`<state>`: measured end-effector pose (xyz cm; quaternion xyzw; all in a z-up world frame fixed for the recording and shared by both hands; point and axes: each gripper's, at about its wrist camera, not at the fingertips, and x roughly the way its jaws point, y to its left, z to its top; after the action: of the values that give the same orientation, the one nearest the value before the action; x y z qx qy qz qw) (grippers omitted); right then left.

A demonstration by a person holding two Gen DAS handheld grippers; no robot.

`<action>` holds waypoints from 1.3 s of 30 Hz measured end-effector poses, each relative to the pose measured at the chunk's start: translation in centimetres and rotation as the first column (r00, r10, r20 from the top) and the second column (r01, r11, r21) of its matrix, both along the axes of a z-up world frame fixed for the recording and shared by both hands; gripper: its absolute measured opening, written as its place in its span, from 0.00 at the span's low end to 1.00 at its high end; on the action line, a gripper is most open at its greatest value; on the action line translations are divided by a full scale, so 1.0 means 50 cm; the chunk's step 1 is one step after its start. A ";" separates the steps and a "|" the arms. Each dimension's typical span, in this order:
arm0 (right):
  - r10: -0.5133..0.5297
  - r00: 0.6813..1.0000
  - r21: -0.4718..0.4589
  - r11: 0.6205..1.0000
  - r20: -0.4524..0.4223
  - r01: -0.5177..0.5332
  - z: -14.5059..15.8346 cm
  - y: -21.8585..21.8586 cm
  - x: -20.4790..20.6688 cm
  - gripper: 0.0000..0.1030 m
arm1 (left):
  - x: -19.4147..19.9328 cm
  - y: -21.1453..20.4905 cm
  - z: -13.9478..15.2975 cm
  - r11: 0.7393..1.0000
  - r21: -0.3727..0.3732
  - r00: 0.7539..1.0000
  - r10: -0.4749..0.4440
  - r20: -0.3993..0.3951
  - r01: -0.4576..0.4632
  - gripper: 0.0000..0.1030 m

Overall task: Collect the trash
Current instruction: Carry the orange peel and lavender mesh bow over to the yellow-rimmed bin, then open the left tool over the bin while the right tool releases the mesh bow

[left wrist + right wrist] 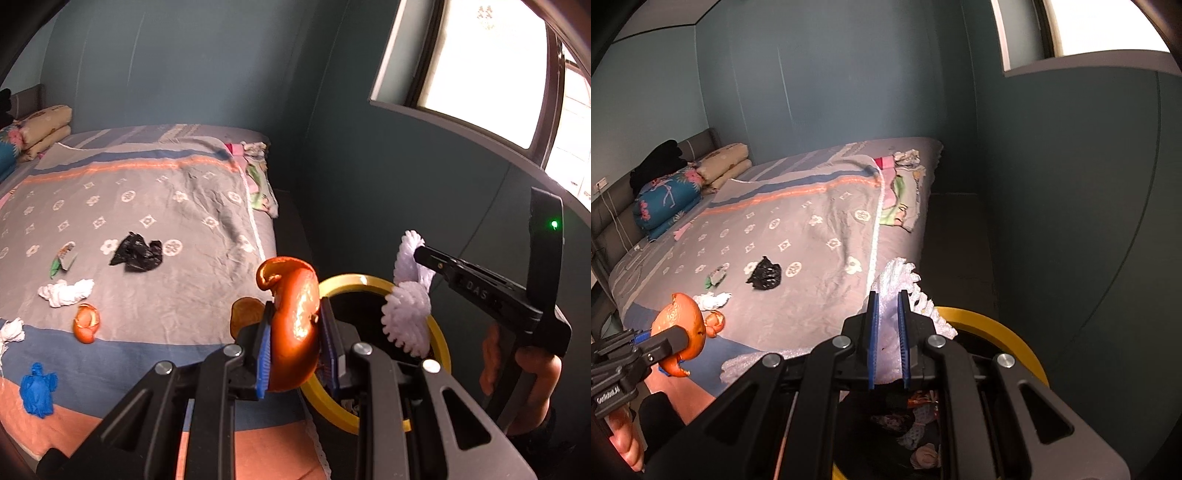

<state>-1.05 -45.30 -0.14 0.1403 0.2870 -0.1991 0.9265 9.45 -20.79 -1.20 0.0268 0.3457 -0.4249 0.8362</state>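
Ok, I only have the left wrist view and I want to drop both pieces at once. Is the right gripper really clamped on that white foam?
Observer: Yes. The right wrist view shows the white foam pinched between the blue pads of the right gripper.
Operator: Is the bin under it?
Observer: The yellow-rimmed bin sits below it and slightly to the right, and the foam's edge overlaps the rim.
Operator: Anything inside?
Observer: Yes, crumpled trash lies in it, wrappers and tissue by the look of it.
Operator: And my side?
Observer: From here the left gripper, shut on the orange peel, is well left of the bin, with the bed behind it.
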 end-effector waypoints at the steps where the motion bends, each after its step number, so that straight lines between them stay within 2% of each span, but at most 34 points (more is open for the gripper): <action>1: -0.007 1.000 0.003 1.000 -0.005 0.007 -0.007 -0.008 -0.001 0.10 | 0.000 -0.006 -0.004 1.000 0.003 1.000 -0.006 -0.005 0.006 0.21; 12: -0.082 0.996 -0.013 0.997 -0.039 0.082 -0.051 -0.051 -0.017 0.10 | -0.011 -0.087 -0.039 0.995 0.041 0.996 -0.088 -0.032 0.090 0.22; 22: -0.128 0.990 0.018 0.991 -0.058 0.130 -0.092 -0.100 -0.028 0.12 | -0.032 -0.158 -0.087 0.981 0.089 0.983 -0.166 -0.081 0.173 0.23; 28: -0.133 0.990 0.017 0.991 -0.055 0.134 -0.098 -0.105 -0.028 0.17 | -0.036 -0.169 -0.093 0.978 0.093 0.980 -0.177 -0.092 0.185 0.26; 33: -0.136 0.990 0.029 0.990 -0.046 0.138 -0.096 -0.109 -0.030 0.28 | -0.034 -0.164 -0.092 0.981 0.085 0.981 -0.169 -0.096 0.177 0.32; 37: -0.149 0.988 0.032 0.988 -0.037 0.150 -0.089 -0.109 -0.036 0.33 | -0.038 -0.158 -0.083 0.983 0.074 0.983 -0.164 -0.084 0.171 0.44; 39: -0.158 0.987 0.038 0.986 -0.026 0.159 -0.084 -0.112 -0.044 0.39 | -0.037 -0.154 -0.081 0.984 0.071 0.984 -0.161 -0.077 0.166 0.48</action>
<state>-3.25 -50.91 -4.31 0.1789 0.2893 -0.2681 0.9013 7.59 -28.50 -5.25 0.0722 0.3877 -0.4792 0.7841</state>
